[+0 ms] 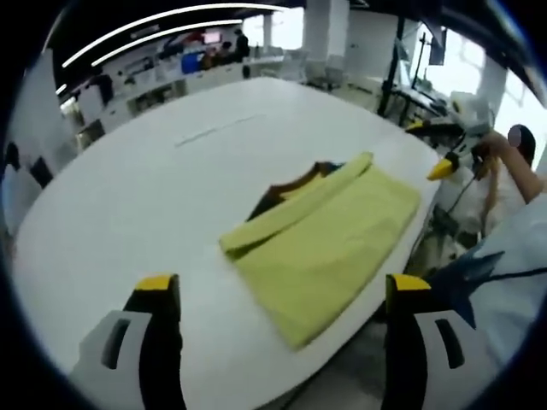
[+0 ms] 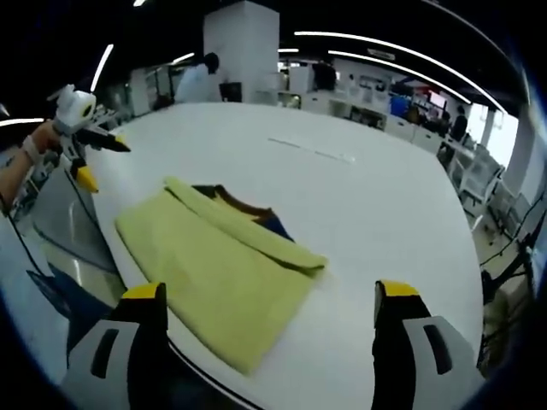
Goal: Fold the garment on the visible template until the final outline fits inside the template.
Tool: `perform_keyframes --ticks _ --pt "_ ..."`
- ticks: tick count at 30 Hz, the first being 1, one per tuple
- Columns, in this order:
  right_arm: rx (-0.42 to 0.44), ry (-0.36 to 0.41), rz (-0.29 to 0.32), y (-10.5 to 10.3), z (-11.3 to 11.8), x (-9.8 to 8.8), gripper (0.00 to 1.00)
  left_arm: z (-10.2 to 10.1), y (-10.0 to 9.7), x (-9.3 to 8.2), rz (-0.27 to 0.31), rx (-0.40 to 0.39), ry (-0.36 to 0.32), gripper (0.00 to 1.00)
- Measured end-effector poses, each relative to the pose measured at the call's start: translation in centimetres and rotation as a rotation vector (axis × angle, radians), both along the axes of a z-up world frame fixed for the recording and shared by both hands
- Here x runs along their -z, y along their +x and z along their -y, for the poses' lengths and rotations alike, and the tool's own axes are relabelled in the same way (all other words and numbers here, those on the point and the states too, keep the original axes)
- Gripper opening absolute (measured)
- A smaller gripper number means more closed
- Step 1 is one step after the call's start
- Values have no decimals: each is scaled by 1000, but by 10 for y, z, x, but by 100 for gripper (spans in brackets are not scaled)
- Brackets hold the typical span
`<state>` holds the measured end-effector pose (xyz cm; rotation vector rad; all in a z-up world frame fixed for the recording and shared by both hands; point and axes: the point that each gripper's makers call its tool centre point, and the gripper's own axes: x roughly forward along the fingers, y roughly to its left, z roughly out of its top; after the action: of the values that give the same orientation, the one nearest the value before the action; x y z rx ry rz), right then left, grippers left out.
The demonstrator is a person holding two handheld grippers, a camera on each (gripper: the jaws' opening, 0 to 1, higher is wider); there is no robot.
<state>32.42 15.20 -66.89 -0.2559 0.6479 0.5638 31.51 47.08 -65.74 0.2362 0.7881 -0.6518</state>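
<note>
Right now 1 yellow-green garment (image 1: 329, 243) lies folded on a large white table (image 1: 145, 196), close to the table's near rounded edge. In the left gripper view it forms a rough rectangle with 1 long fold band (image 1: 295, 205) running diagonally across its upper side; a dark collar with an orange trim (image 1: 295, 181) peeks out from under that band. In the right gripper view the same garment (image 2: 218, 273) sits near the table edge (image 2: 367, 256), the fold band (image 2: 244, 226) again crossing it and the dark collar (image 2: 248, 209) showing just beyond it.

The left gripper (image 1: 282, 295) hovers above the table and short of the cloth, its 2 yellow-tipped jaws spread wide apart with nothing between them. The right gripper (image 2: 269, 303) likewise hangs over the near part of the garment, its 2 jaws parted wide and empty.

Each gripper also appears in the other's view: the right one at the far right of the left gripper view, held in a hand (image 1: 500, 154), and the left one at the far left of the right gripper view, also held in a hand (image 2: 43, 141).

1 faint thin line (image 1: 218, 130) marks the table top well beyond the garment. Whether a template outline lies under the cloth cannot be told.
</note>
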Motion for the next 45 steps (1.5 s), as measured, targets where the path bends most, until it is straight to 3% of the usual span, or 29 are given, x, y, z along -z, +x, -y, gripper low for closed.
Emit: perform_keyframes --ticks 22,31,38,42,45 --pt "42 25 -46 -11 8 20 100 -9 -13 23 -74 -43 -32 93" --pt "57 42 -76 -17 8 35 99 -6 -22 36 -118 -55 -65 87" --pt "83 64 -100 -24 10 47 92 0 -30 45 -154 -53 -105 80" --pt "86 94 -136 -32 8 57 83 -1 -33 51 -173 -60 -102 78" --pt "98 112 -148 -36 7 62 78 0 -39 58 -211 -55 -100 70"
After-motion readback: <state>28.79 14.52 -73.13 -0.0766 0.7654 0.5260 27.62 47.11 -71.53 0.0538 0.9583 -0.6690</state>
